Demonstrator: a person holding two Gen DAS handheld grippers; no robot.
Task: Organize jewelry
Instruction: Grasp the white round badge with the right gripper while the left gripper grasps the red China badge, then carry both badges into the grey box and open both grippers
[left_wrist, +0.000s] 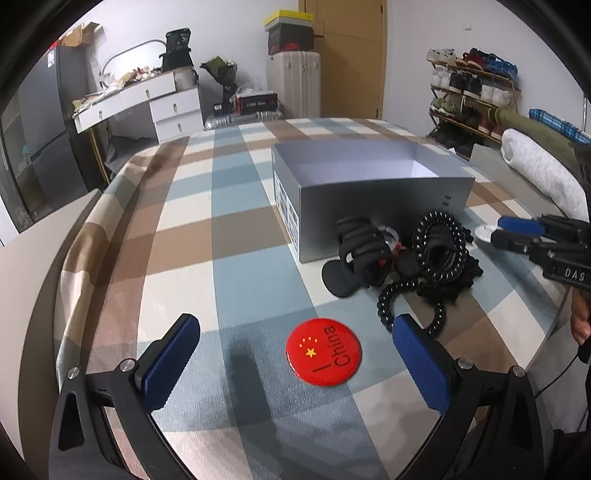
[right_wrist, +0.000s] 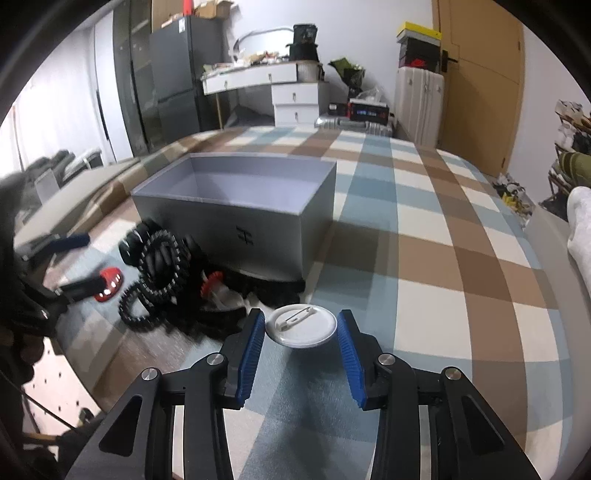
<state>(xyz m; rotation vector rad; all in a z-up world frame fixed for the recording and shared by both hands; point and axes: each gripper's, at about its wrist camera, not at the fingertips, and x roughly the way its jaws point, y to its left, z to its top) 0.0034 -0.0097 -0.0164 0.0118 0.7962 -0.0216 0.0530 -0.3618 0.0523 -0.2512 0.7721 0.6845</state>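
Left tongs (left_wrist: 295, 354) spread wide, gripping nothing, red badge (left_wrist: 324, 352) lying between the pads. Right tongs (right_wrist: 301, 332) half open, flanking a white badge (right_wrist: 301, 325) without pinching it. Farther ahead: black hair ties (left_wrist: 436, 254), then an open grey box (left_wrist: 369, 192).

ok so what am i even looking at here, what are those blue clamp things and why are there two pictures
They are two hand-held grippers, each a pair of blue-padded fingers that a person squeezes. A wide-angle camera on each looks along its fingers, hence two pictures.

The left gripper is open around a red badge lying on the checked cloth. The right gripper is open too, its fingers either side of a white badge lying face-down, pin up. Neither is gripped yet.

Further back stands an open grey box. In front of it lies a pile of black hair things: a claw clip and coiled hair ties.
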